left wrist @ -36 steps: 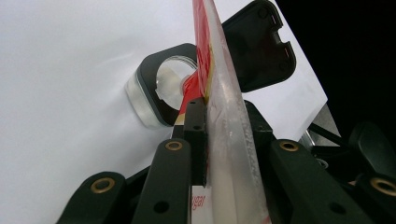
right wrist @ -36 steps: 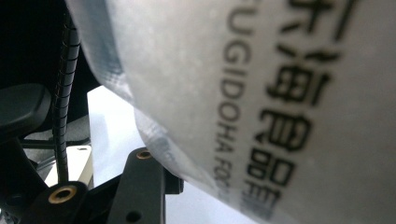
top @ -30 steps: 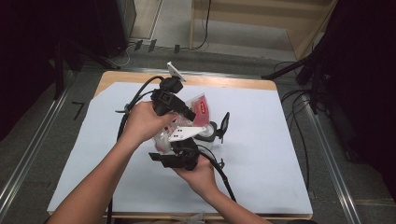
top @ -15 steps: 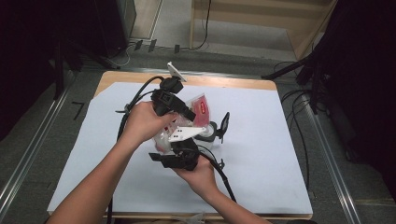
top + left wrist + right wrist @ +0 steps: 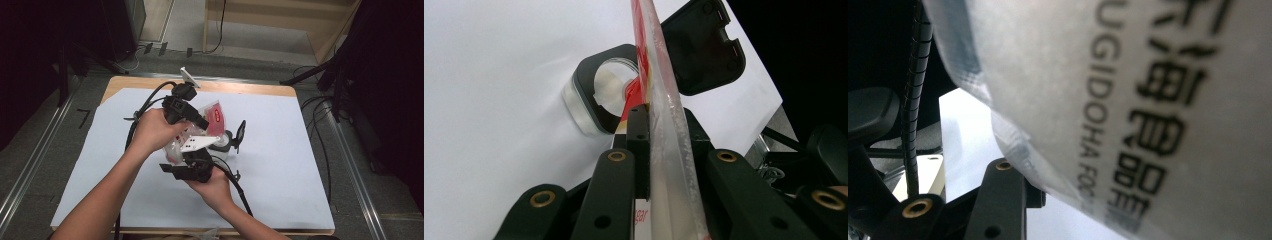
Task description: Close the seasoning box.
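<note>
Frame centre: left gripper (image 5: 200, 120) and right gripper (image 5: 192, 167) both clamp the food pouch (image 5: 212, 114) above the open-lidded jar (image 5: 225, 142); the left's jaws have just been closing.

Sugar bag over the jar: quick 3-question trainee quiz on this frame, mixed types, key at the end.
1. True or false: the left gripper is shut on the bag.
2. The container's hinged lid is: A open, B closed, C missing.
3. Which surface does the container stand on?

Key:
1. True; its jaws have just been closing, with the bag's edge between them.
2. A.
3. The white sheet on the table.
</note>
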`<state>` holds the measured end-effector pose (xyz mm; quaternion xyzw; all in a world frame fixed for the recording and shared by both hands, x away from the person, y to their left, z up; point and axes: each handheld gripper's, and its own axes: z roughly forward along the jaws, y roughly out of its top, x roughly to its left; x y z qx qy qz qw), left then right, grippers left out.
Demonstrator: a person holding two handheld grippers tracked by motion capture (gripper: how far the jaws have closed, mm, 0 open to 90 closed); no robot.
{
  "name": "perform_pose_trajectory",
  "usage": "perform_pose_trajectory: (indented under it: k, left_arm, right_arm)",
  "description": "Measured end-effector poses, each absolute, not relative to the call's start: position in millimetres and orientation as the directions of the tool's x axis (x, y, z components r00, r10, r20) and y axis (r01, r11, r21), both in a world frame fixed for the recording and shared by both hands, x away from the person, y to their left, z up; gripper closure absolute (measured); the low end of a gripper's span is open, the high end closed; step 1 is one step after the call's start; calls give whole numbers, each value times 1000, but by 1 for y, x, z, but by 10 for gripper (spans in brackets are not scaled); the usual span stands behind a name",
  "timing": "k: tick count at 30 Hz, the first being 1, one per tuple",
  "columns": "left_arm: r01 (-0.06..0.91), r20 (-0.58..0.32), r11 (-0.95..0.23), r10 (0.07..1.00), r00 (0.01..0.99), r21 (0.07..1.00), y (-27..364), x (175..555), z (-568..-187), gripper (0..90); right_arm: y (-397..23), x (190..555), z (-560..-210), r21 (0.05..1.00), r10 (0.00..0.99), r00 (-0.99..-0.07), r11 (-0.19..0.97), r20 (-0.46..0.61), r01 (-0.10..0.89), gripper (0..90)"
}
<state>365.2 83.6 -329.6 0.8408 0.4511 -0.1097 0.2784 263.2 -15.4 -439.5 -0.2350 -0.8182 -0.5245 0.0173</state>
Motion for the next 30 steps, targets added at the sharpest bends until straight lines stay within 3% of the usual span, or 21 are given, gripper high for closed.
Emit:
perform_pose_trajectory:
  k: [30]
  left_arm:
    - [819,-427,-440,702,569,369,81,366,-329,794]
  right_arm:
    - [-16,264,-438,844,366,-885,339,288,415,632]
